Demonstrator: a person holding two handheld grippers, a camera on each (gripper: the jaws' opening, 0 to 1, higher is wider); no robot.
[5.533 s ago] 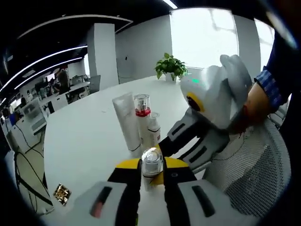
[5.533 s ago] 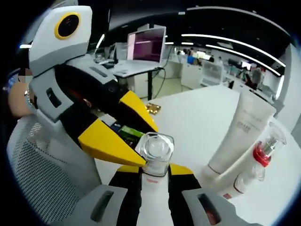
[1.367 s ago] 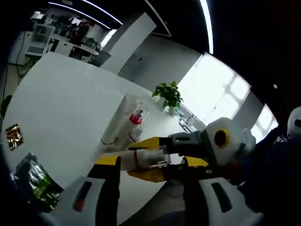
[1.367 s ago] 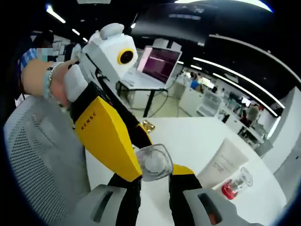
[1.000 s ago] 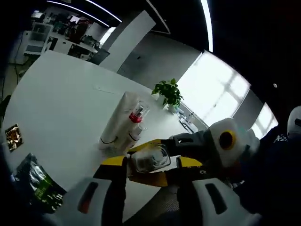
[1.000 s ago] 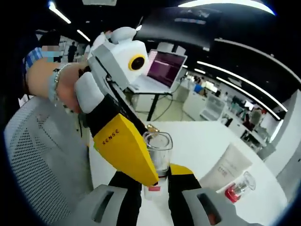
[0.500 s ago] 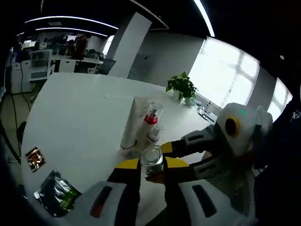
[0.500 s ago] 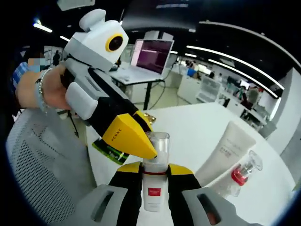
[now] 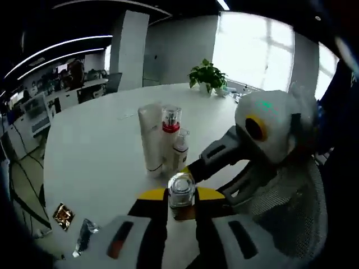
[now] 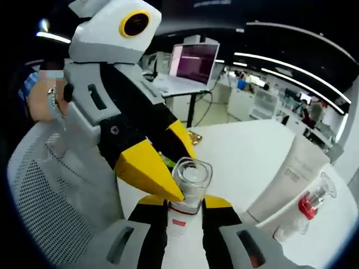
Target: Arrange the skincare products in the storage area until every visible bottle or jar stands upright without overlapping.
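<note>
A small white bottle with a clear cap (image 9: 181, 189) stands upright between my left gripper's (image 9: 181, 197) yellow jaws, which are shut on it. My right gripper (image 9: 194, 172) reaches in from the right and grips the same bottle lower down. In the right gripper view the bottle (image 10: 189, 184) sits between my right gripper's (image 10: 186, 202) jaws, and the left gripper (image 10: 171, 163) clamps its cap from the left. Just beyond stand a white tube (image 9: 150, 137), a red-collared pump bottle (image 9: 170, 130) and a small white pump bottle (image 9: 180, 150), close together and upright.
The round white table (image 9: 101, 151) carries a potted plant (image 9: 207, 75) at its far side and a foil packet (image 9: 63, 216) and a green packet (image 9: 84, 238) near its front edge. A mesh chair (image 9: 291, 207) is on the right. A laptop (image 10: 193, 61) stands on a desk behind.
Both views have swung level and closer to the table. The clear-capped bottle has gone from tilted to upright, near the three standing products. Both grippers still hold it.
</note>
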